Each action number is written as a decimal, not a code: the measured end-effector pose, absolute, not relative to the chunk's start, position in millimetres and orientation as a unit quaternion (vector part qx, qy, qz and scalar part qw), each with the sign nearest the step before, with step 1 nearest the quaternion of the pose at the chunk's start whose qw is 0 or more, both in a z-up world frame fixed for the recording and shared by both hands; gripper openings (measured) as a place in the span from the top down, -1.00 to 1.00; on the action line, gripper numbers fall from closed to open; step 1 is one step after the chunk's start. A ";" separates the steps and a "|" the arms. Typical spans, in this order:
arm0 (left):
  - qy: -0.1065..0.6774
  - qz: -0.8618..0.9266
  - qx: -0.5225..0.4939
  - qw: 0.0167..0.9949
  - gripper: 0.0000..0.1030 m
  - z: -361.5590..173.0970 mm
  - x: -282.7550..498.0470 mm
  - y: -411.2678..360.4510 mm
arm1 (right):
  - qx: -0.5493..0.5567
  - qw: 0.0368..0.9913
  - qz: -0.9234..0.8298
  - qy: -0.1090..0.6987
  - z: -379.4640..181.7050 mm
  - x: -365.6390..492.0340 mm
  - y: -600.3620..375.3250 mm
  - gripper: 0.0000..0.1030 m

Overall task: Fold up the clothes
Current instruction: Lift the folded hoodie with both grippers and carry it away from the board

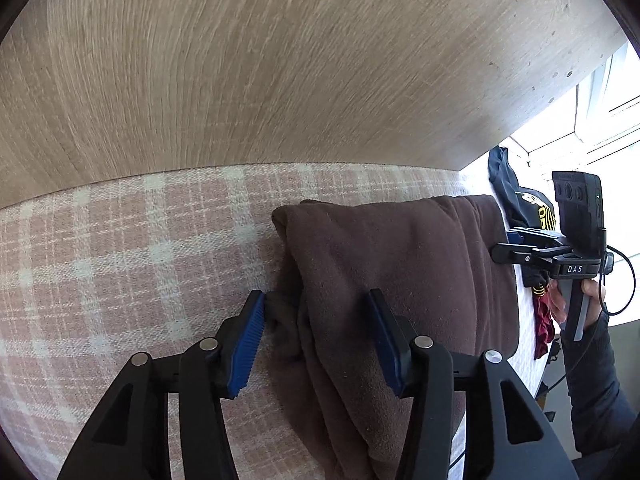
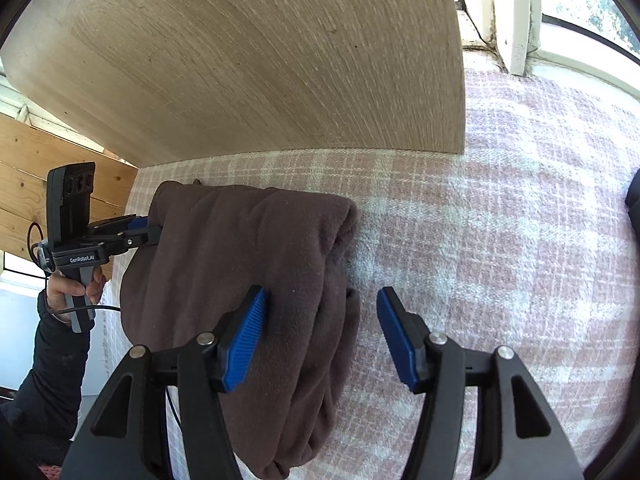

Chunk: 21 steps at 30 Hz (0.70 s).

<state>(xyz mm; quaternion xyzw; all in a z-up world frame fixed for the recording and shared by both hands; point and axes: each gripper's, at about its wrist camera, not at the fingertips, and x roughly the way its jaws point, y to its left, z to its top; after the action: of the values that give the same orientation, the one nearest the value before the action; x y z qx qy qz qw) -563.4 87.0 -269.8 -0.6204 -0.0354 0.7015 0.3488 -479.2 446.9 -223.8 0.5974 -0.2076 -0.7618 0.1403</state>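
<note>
Folded brown fleece garment point(image 1: 384, 264) lying on pink plaid blanket point(image 1: 120, 264), just short of wooden board point(image 1: 280, 80); left gripper point(image 1: 316, 340) and right gripper point(image 2: 322, 336) open astride opposite edges, pads not pressing; bare plaid beyond both edges

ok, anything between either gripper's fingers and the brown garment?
Nothing visible. The brown garment lies folded on the plaid blanket, its edges already between the open fingers of the left gripper and the right gripper.
</note>
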 end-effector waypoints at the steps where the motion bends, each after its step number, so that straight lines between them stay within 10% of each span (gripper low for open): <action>1: -0.035 0.701 -0.620 0.351 0.11 -269.6 -563.7 86.7 | 0.598 0.143 -0.759 -0.213 -225.8 -478.5 448.5 -0.19; 6: -0.037 0.701 -0.614 0.361 0.16 -269.6 -563.4 91.6 | 0.591 0.177 -0.752 -0.231 -232.6 -485.5 440.6 -0.46; 11: -0.062 0.696 -0.608 0.376 0.24 -271.1 -562.2 92.0 | 0.583 0.194 -0.761 -0.207 -225.6 -489.7 426.7 0.26; 21: -0.058 0.708 -0.574 0.407 0.36 -229.1 -541.6 80.7 | 0.526 0.230 -0.790 -0.215 -177.8 -460.5 420.3 0.44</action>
<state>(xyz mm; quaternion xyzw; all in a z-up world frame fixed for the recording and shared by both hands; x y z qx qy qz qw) -541.6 80.7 -229.1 -0.5743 -0.0581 0.7081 0.4068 -460.5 420.3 -177.8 0.5262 -0.2155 -0.7899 0.2298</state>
